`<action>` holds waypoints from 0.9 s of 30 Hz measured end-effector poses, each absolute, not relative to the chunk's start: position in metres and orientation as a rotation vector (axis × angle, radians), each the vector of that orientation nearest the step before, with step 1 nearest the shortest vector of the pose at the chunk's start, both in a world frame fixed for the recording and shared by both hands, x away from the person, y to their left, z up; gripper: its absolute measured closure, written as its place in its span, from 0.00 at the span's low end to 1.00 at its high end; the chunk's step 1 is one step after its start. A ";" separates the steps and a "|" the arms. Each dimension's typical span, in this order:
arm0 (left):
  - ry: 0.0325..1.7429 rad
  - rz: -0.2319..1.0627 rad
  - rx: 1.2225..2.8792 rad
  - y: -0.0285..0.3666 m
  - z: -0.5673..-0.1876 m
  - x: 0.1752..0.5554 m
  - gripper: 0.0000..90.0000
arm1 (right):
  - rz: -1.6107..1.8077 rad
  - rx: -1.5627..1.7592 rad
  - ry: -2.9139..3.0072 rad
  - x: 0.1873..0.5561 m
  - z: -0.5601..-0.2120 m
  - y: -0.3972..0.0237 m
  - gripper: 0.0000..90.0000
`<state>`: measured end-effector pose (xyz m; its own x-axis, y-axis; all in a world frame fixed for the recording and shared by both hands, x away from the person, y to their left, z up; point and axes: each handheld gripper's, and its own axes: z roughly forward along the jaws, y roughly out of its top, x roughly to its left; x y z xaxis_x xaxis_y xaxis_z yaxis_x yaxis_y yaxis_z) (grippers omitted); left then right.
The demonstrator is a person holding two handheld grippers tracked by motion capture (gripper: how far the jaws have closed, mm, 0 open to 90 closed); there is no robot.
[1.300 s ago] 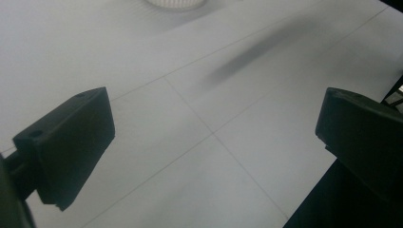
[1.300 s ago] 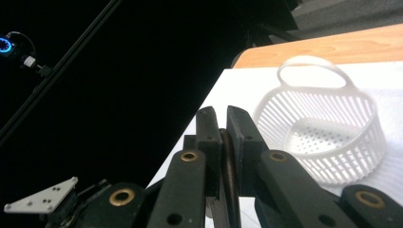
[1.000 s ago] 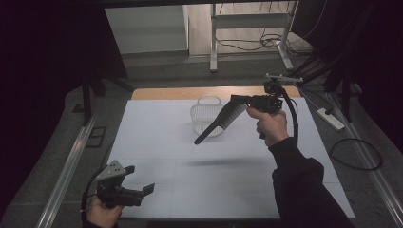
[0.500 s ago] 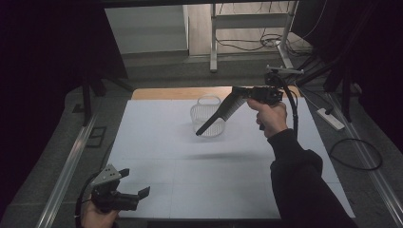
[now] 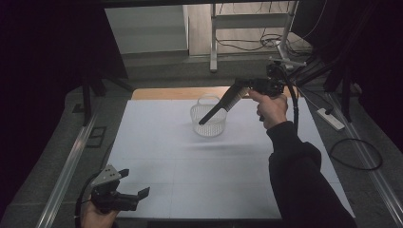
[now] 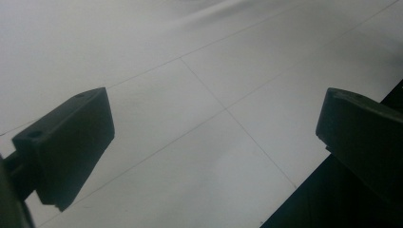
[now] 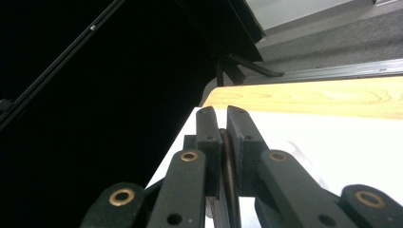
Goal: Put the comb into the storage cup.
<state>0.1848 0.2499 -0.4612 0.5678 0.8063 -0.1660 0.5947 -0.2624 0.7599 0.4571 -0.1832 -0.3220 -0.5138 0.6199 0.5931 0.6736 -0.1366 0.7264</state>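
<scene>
Right gripper (image 5: 205,120): we hold it raised above the far part of the table, jaws slanting down toward the basket's rim. In the right gripper view (image 7: 220,124) the two jaws stand pressed nearly together, with a thin dark curved item clamped between the pads.
Held item (image 7: 228,166): we see a narrow dark band edge-on; it may be a ring or a strap, the view is too tight to tell.
Basket (image 5: 208,118): white wire, upright on the white sheet, near the far edge and just beside the wooden strip (image 5: 180,93). The jaw tips overlap its rim in the high view; contact cannot be judged.
Left gripper (image 5: 134,184): we hold it low at the near left corner of the table (image 5: 237,161), well apart from the basket.
Left jaws: wide apart in the left gripper view (image 6: 214,133), nothing between them, bare white sheet beyond.
</scene>
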 end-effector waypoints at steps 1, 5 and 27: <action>1.125 0.323 1.974 0.250 -0.461 0.185 0.00 | -1.768 -1.526 -2.030 0.458 -0.322 -0.183 0.94; 1.125 0.320 1.979 0.249 -0.461 0.185 0.00 | -1.768 -1.537 -2.038 0.463 -0.322 -0.182 0.94; 1.133 0.314 1.996 0.248 -0.462 0.187 0.00 | -1.805 -1.603 -2.096 0.478 -0.328 -0.174 0.93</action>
